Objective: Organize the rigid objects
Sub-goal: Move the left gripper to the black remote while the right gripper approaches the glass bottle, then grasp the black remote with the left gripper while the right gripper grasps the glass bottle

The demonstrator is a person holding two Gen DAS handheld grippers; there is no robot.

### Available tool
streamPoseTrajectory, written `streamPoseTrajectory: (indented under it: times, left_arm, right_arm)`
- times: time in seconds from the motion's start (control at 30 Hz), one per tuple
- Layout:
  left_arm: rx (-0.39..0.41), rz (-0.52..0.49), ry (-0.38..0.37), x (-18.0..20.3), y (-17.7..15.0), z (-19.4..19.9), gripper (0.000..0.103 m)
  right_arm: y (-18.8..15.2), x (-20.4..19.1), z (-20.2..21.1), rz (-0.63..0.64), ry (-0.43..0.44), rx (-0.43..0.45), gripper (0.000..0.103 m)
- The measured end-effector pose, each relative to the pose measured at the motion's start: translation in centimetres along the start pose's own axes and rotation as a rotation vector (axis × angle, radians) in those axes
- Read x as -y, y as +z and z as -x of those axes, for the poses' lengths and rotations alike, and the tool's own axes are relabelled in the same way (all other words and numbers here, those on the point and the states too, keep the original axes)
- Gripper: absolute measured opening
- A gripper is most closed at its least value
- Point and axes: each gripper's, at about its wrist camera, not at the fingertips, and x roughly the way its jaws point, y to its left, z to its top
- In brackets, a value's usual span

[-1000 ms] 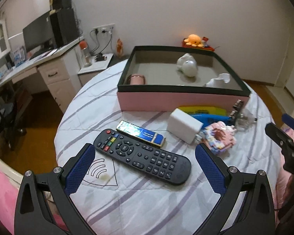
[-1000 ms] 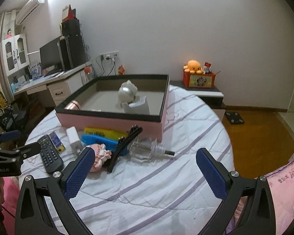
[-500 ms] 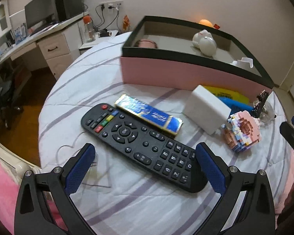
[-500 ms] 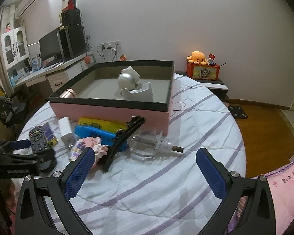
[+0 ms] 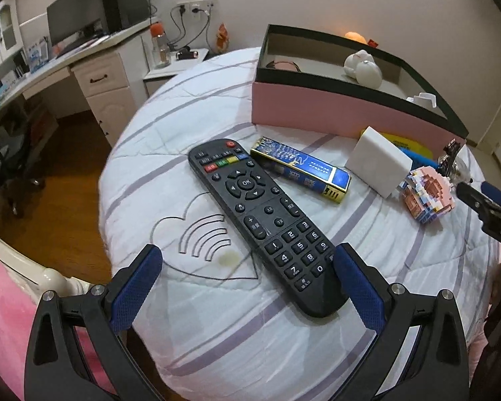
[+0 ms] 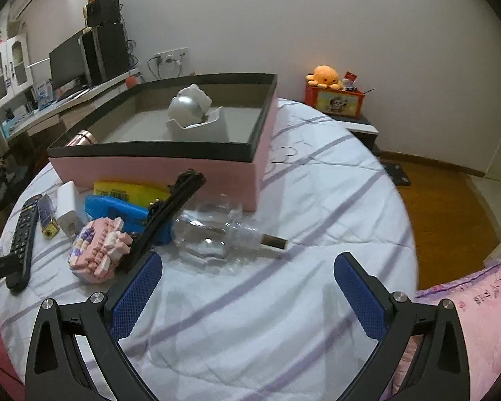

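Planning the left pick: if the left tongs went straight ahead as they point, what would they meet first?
Probably the black remote: it lies between the open left tongs, near end by the right finger. Depth is unclear.

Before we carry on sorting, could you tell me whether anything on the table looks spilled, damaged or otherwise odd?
One thing: a yellowish stain on the white quilted cover, beside the heart outline and just left of the remote. The clear glass bottle lies on its side; no spill shows.

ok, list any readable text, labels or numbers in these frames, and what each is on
"OK": centre key of the long black remote control.
"1" to "9", "0": its number keys.
Blue-and-gold foil box: print too small to read.
Flat yellow packet: print blurred.
Pink quilt: lettering illegible.
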Motion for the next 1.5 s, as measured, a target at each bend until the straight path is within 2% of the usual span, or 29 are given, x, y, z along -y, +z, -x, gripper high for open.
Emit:
streamPoseTrajectory:
  times: [0.2, 0.3, 0.4, 0.43, 0.5, 0.57, 0.67, 0.77, 0.93, 1.07, 1.2, 1.3, 1.37, 1.4, 1.43, 1.5]
  left_arm:
    - [-0.011, 0.032, -0.027, 0.2, 0.5, -1.2, 0.103]
    - [-0.013, 0.027, 0.001, 0.7, 0.8, -2.0, 0.103]
    - [-0.001, 0.008, 0.034, 1.2, 1.0, -2.5, 0.103]
    - [0.004, 0.010, 0.034, 1.2, 1.0, -2.5, 0.103]
    - [0.012, 0.008, 0.020, 1.0, 0.9, -2.4, 0.103]
    - [0.020, -0.013, 0.008, 0.8, 0.7, -2.1, 0.099]
    - [0.017, -0.043, -0.006, 0.3, 0.2, -1.5, 0.093]
    - [-0.001, -0.071, -0.010, -0.3, -0.5, -0.8, 0.093]
    - [-0.010, -0.019, 0.031, -2.5, -1.1, -0.4, 0.101]
    - [-0.004, 0.016, 0.067, -2.5, -0.4, -1.0, 0.101]
    - [0.038, -0.008, 0.101, -2.0, 0.3, -2.1, 0.100]
    - [0.073, -0.032, 0.091, -1.8, 0.6, -2.1, 0.084]
    - [0.081, -0.046, 0.075, -1.6, 0.6, -1.9, 0.065]
    - [0.078, -0.046, 0.067, -1.3, 0.7, -1.9, 0.059]
    - [0.071, -0.048, 0.050, -1.2, 0.8, -1.7, 0.047]
    - [0.065, -0.059, 0.042, -0.9, 0.9, -1.5, 0.046]
  right_arm:
    - [1.6, -0.1, -2.2, -0.018, -0.004, -0.050, 0.103]
    - [1.9, 0.0, -3.0, -0.025, -0.008, -0.076, 0.103]
    - [1.8, 0.6, -3.3, -0.044, 0.023, -0.087, 0.103]
    - [1.8, 0.9, -3.2, -0.055, 0.031, -0.085, 0.101]
    - [1.7, 1.1, -3.2, -0.062, 0.022, -0.079, 0.085]
    - [1.5, 1.4, -2.8, -0.066, 0.025, -0.065, 0.076]
    - [1.3, 1.5, -2.5, -0.059, 0.043, -0.062, 0.076]
    - [0.8, 1.4, -2.0, -0.038, 0.058, -0.063, 0.076]
    - [-0.5, 1.6, -0.6, 0.002, 0.078, -0.071, 0.076]
    - [-0.8, 1.8, -0.3, -0.007, 0.064, -0.057, 0.076]
    - [-0.6, 1.7, -0.7, -0.023, 0.046, -0.047, 0.076]
    - [-0.5, 1.7, -1.0, -0.024, 0.039, -0.045, 0.076]
    - [-0.4, 1.8, -1.2, -0.025, 0.033, -0.043, 0.077]
    - [-0.4, 1.8, -1.3, -0.026, 0.032, -0.041, 0.078]
    - [-0.4, 1.7, -1.4, -0.022, 0.030, -0.040, 0.078]
    - [-0.4, 1.7, -1.4, -0.018, 0.036, -0.035, 0.078]
